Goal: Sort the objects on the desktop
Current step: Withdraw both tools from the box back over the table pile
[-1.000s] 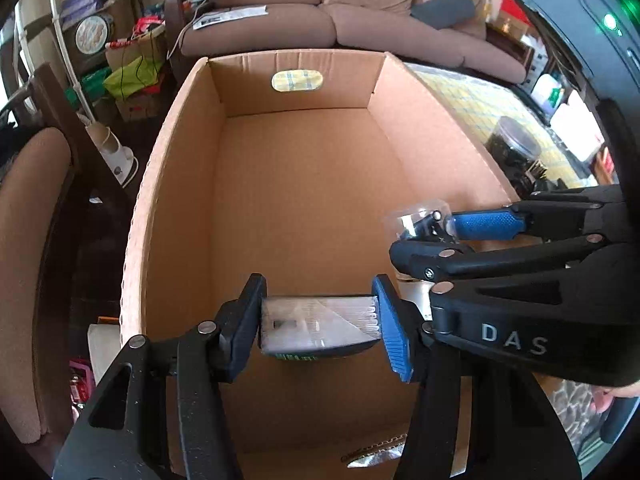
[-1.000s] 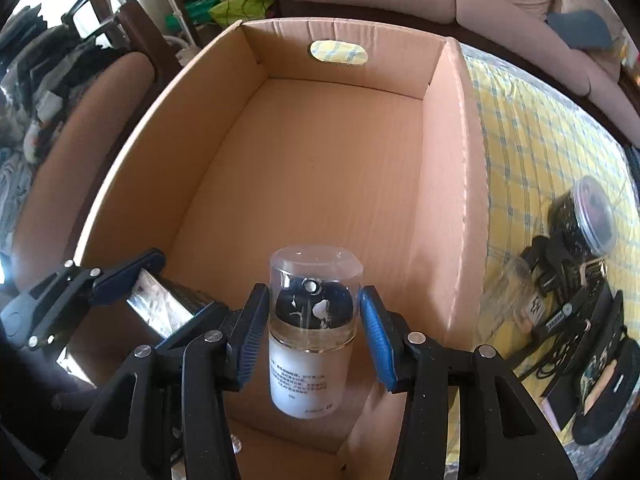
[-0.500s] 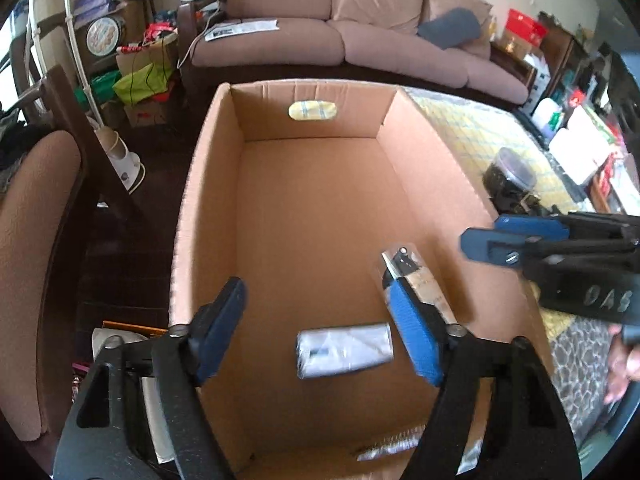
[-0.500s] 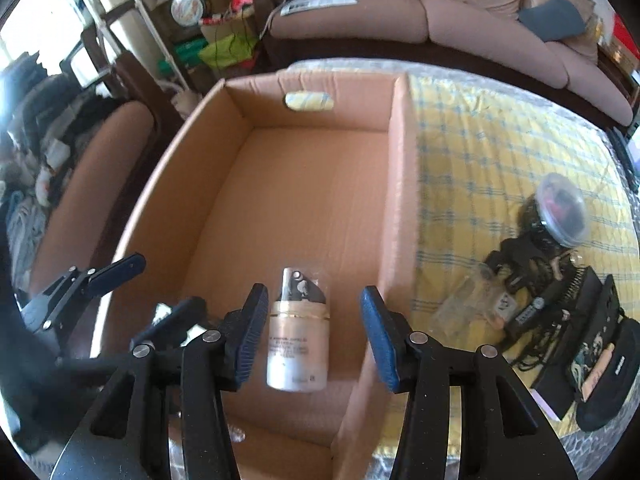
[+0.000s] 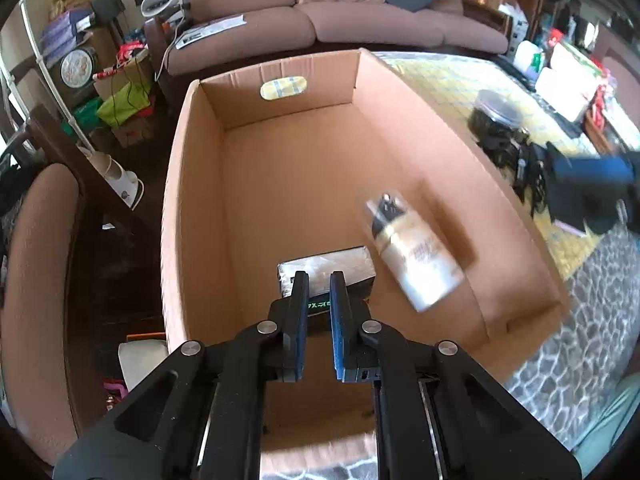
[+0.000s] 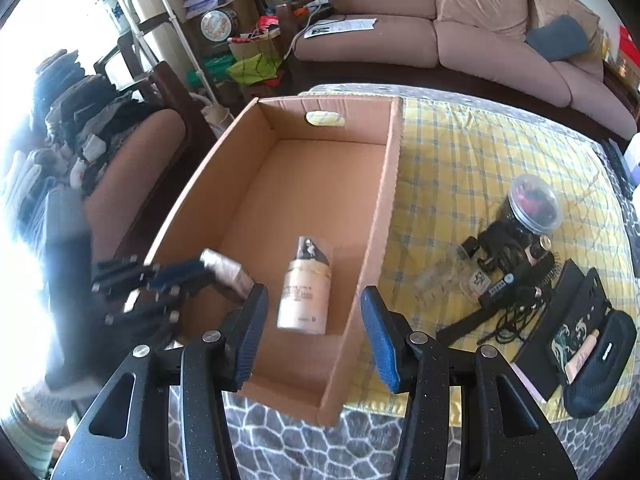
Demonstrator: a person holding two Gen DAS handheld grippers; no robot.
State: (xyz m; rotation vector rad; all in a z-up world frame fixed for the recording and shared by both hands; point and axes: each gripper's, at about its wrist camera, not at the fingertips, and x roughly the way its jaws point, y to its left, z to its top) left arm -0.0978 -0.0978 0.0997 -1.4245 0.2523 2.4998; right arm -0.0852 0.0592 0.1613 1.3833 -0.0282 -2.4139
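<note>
A large open cardboard box [image 5: 172,200] stands on the table. On its floor lie a small silver-wrapped packet [image 5: 328,266] and a white pump bottle [image 5: 416,260] with a clear cap, tipped on its side. My left gripper [image 5: 319,280] hovers just above the packet, shut with nothing between its fingers. In the right wrist view, my right gripper [image 6: 314,294] stands open over the box's near end, and the bottle [image 6: 306,288] lies well below its fingers. There the left gripper [image 6: 160,276] shows as a blur beside the packet [image 6: 228,270].
To the right of the box [image 6: 384,200], a yellow checked cloth [image 6: 460,160] carries a lidded jar [image 6: 534,208], tangled black cables and small items [image 6: 504,272] and a black case [image 6: 592,352]. A padded chair [image 6: 132,168] stands on the left, a sofa [image 6: 440,40] behind.
The left gripper let go of the packet, which now lies in the box, then shut its jaws. The right gripper released the bottle and drew up and back.
</note>
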